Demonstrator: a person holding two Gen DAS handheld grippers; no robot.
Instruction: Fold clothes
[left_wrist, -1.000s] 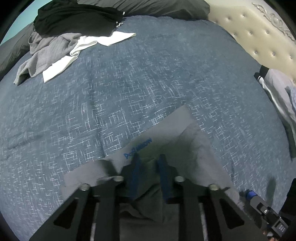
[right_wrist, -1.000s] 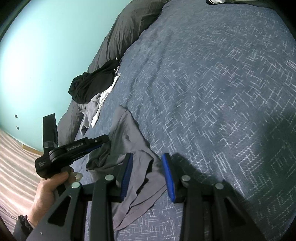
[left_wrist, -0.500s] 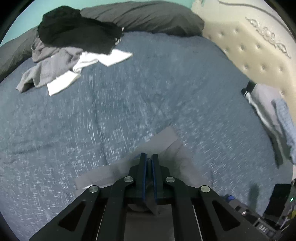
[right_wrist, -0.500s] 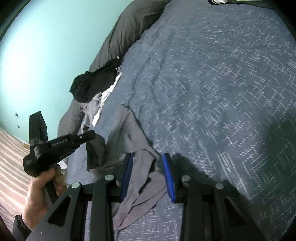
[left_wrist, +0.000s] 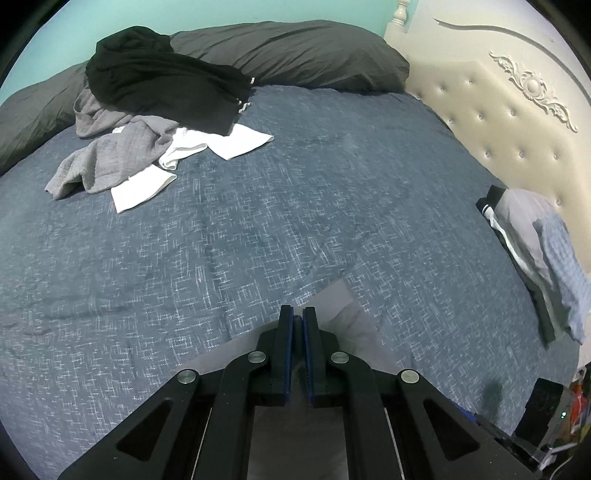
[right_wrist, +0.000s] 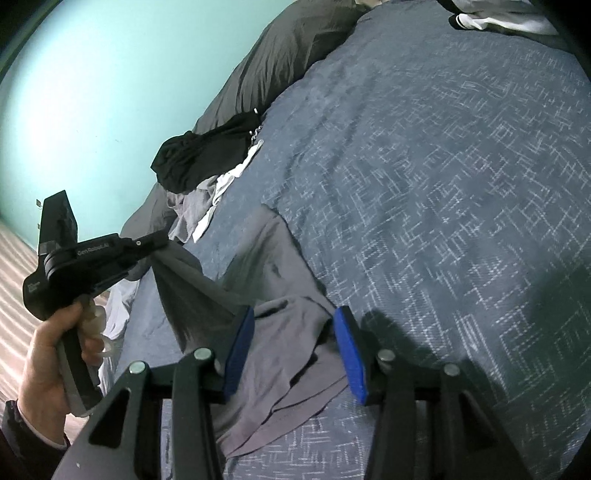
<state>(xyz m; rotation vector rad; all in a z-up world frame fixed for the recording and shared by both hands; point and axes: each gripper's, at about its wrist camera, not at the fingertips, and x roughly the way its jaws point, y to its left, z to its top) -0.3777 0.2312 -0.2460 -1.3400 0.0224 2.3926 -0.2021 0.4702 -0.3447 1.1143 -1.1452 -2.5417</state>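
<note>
A grey garment (right_wrist: 280, 332) lies crumpled on the blue patterned bedspread (right_wrist: 443, 184). My left gripper (left_wrist: 298, 321) is shut on a fold of it and lifts that part off the bed; in the right wrist view the left gripper (right_wrist: 147, 247) is at the left, held by a hand, with cloth stretched taut from it. The garment shows under the left gripper in the left wrist view (left_wrist: 347, 310). My right gripper (right_wrist: 293, 325) is open, its blue pads either side of the garment's lower part, holding nothing.
A pile of black, grey and white clothes (left_wrist: 155, 122) lies at the far left of the bed by dark pillows (left_wrist: 295, 55). Folded clothes (left_wrist: 535, 251) sit at the right by the tufted headboard (left_wrist: 517, 122). A teal wall (right_wrist: 110, 92) lies beyond.
My left gripper closed on the grey garment and raised it, pulling the cloth taut. My right gripper stayed open over the garment's lower part.
</note>
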